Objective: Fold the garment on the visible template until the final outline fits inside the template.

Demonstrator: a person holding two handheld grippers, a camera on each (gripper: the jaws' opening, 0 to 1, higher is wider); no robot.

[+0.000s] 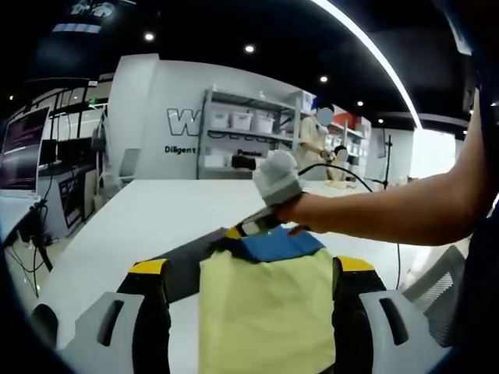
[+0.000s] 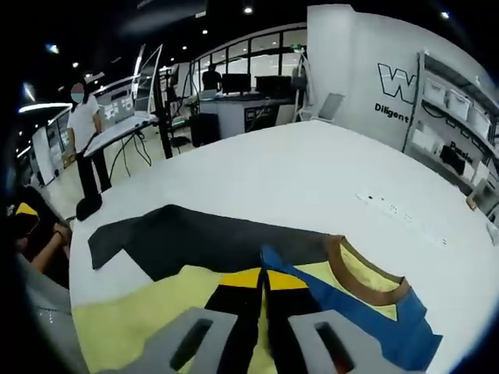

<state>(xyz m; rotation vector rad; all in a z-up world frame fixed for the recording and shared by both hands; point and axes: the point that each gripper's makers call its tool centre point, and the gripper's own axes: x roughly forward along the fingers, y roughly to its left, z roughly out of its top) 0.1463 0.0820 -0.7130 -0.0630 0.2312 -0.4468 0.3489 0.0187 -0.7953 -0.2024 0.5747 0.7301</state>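
Folding mid-way: left gripper (image 1: 267, 308) clamps shirt (image 1: 265, 312) edge, right gripper (image 2: 263, 312) pinches shirt near collar (image 2: 366, 280); template (image 2: 195, 241) beyond, fold unfinished.

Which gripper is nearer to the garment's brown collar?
The right. The right gripper is shut on the cloth just beside the brown collar; the left gripper holds the yellow body at the opposite end.
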